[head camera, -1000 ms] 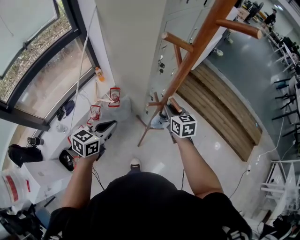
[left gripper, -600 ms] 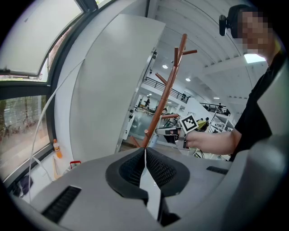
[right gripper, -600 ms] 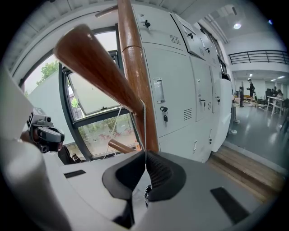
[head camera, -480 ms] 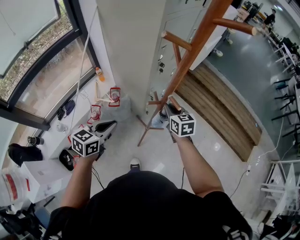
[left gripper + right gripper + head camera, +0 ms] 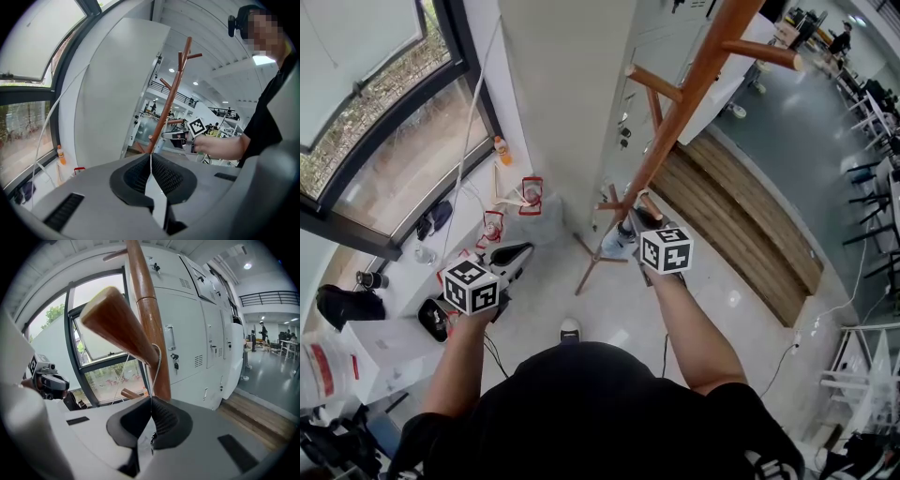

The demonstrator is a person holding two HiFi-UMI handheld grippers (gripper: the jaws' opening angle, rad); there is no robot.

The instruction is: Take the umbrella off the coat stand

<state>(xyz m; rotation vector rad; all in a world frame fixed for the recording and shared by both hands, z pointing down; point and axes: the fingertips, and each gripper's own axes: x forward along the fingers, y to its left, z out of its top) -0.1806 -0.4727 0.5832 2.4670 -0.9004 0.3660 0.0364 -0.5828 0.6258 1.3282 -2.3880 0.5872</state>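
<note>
The brown wooden coat stand (image 5: 675,122) rises ahead of me, with pegs slanting off its pole. In the right gripper view a thin pale strap loop (image 5: 157,363) hangs over a thick peg (image 5: 117,324) beside the pole (image 5: 149,333). My right gripper (image 5: 151,401) is shut on that loop. In the head view the right gripper (image 5: 630,223) sits against the stand low down, and a small grey-blue bundle (image 5: 615,244), apparently the folded umbrella, hangs just under it, mostly hidden. My left gripper (image 5: 521,251) is held apart to the left, shut and empty (image 5: 151,157).
A large window (image 5: 384,141) lies to the left, with an orange bottle (image 5: 498,147) on its sill. White lockers (image 5: 197,333) stand behind the stand, with a wooden platform (image 5: 741,225) alongside. Red-and-white items (image 5: 529,192) and a desk (image 5: 384,342) are at the lower left.
Both grippers stay where they were; only the head view has shifted slightly.
</note>
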